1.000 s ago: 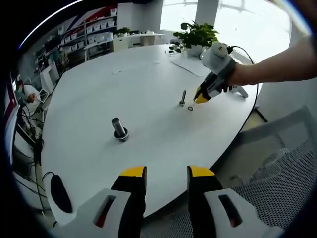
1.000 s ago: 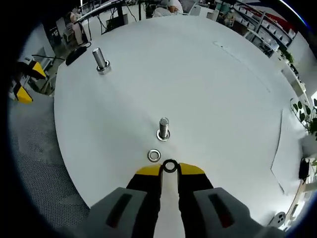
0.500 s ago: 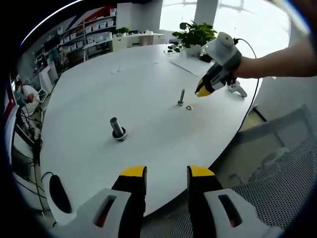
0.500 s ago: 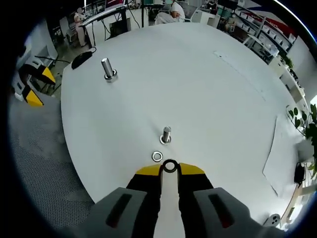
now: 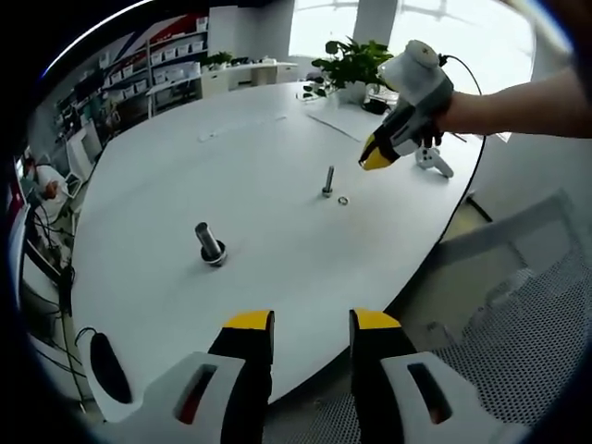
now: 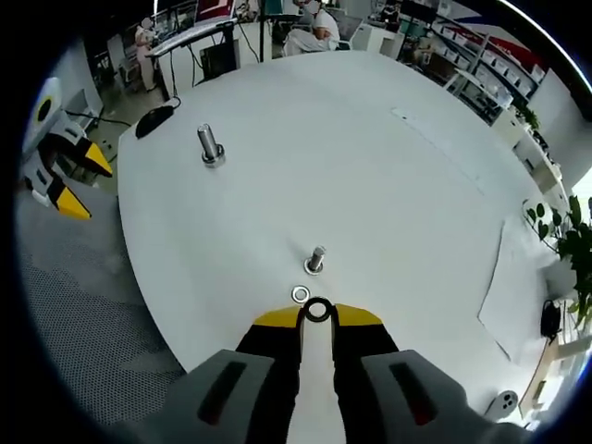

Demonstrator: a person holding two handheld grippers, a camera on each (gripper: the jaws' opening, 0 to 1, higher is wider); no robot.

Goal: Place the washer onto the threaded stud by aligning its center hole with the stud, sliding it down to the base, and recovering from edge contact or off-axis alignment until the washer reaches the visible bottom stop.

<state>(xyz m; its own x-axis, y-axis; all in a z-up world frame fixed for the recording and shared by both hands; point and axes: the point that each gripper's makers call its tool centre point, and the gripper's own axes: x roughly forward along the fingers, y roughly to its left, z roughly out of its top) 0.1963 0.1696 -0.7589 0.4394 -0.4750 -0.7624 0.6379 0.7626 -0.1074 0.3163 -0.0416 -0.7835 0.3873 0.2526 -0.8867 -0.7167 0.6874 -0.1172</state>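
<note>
Right tongs (image 6: 317,315) were clenched on a washer (image 6: 317,310), gripped by its edge between the yellow tips so that its hole faced the camera. They were held in the air above the white round desk (image 6: 388,185), near its edge.

Just ahead of the tips, the small threaded stud (image 6: 315,260) stood upright on the desk. A second washer (image 6: 300,294) lay flat on the desk between the stud and the tips, just beside the stud's base. The held washer was apart from the stud, not on it.

Farther ahead and to the left of the right tongs, a larger bolt (image 6: 209,145) stood upright with a washer at its foot. A black computer mouse (image 6: 153,117) lay beyond it at the desk edge.

Left tongs (image 5: 312,322) were released, jaws parted with nothing between them, held off the near edge of the desk. In the left gripper view the larger bolt stood ahead and slightly left, the small stud farther ahead, and the right tongs hung beyond and to the right of that stud, held by a person's hand (image 5: 460,113).

Sheets of paper (image 6: 507,287) lay to the right of the right tongs. A potted plant (image 5: 352,67) stood at the far edge.
</note>
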